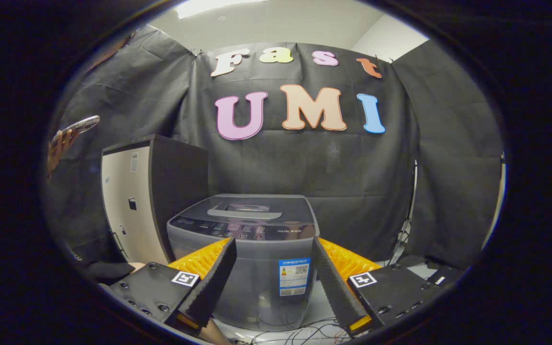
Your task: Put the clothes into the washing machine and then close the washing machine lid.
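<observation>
Gripper view, catalogue of the moment as we read it.

Gripper (273, 249): fingers spread wide with nothing between them. Each finger is a long wedge with a ribbed inner face, set on a flat block with screws and a square printed marker; ridged orange parts sit behind both.

Washer (252, 254): dead ahead at 12 o'clock from the fingers, framed in the gap between them but well beyond their tips. We see a boxy top-loader with rounded corners and a smooth grey plastic shell, a sticker on its front, and a control strip with small round buttons along the near top edge.

Lid (249, 209): lies flat and shut on the washer. It looks like dark, glossy, tinted plastic with a pale moulded handle bar across it.

Clothes: we can make out none, and the drum is hidden under the lid, so we cannot tell whether any lie inside.

Cabinet (149, 196): at 10 o'clock of the washer, just beside it; a tall box with matt dark sides and a pale front.

Hand (60, 146): far out at 9 o'clock, holding a slim phone (78, 125).

Cables (300, 333): thin and loose, on the floor at the washer's foot.

Stage, our judgement: a shut lid and an idle gripper fit either a load yet to go in or a load inside with the lid down again. We leave the next move open.
</observation>
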